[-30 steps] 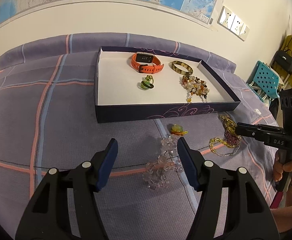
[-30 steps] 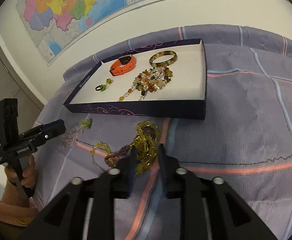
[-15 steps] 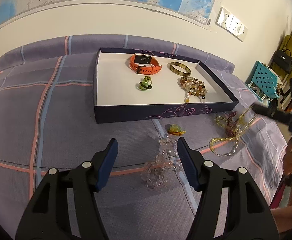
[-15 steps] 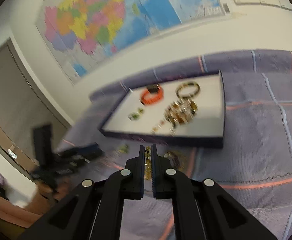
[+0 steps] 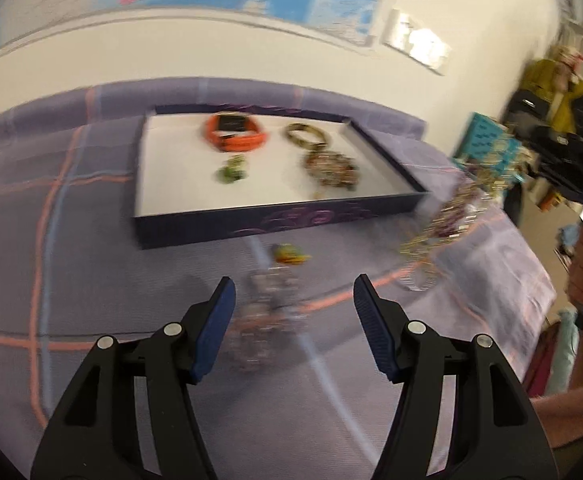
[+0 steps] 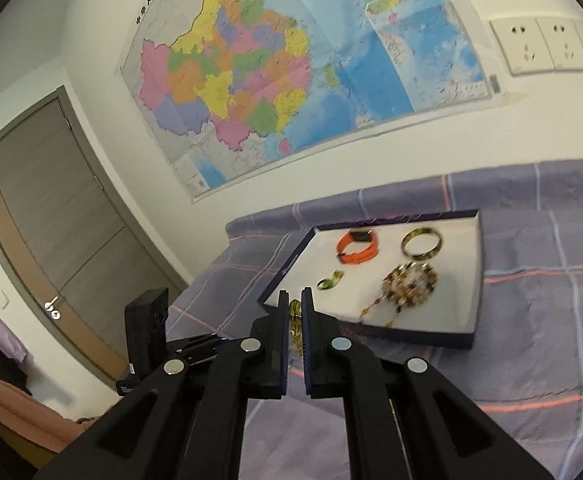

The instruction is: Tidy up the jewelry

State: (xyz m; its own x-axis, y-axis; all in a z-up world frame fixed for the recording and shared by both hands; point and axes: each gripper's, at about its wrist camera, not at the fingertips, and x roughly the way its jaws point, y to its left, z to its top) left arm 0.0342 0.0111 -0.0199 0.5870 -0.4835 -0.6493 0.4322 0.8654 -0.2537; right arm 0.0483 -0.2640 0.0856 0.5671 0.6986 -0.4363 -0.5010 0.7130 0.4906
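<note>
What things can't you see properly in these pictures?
- yellow bead necklace: right wrist view shows only a sliver between the shut right gripper; the rest hangs hidden below.
- Same necklace in the left wrist view: motion blur smears its beads.
- clear bead bracelet: blurred between the open left gripper; beads cannot be counted.
- orange watch screen: too small to read.

watch [image 6: 357, 246]: orange | bedsheet [image 6: 551, 288]: purple plaid | tray [image 6: 476, 280]: white inside
</note>
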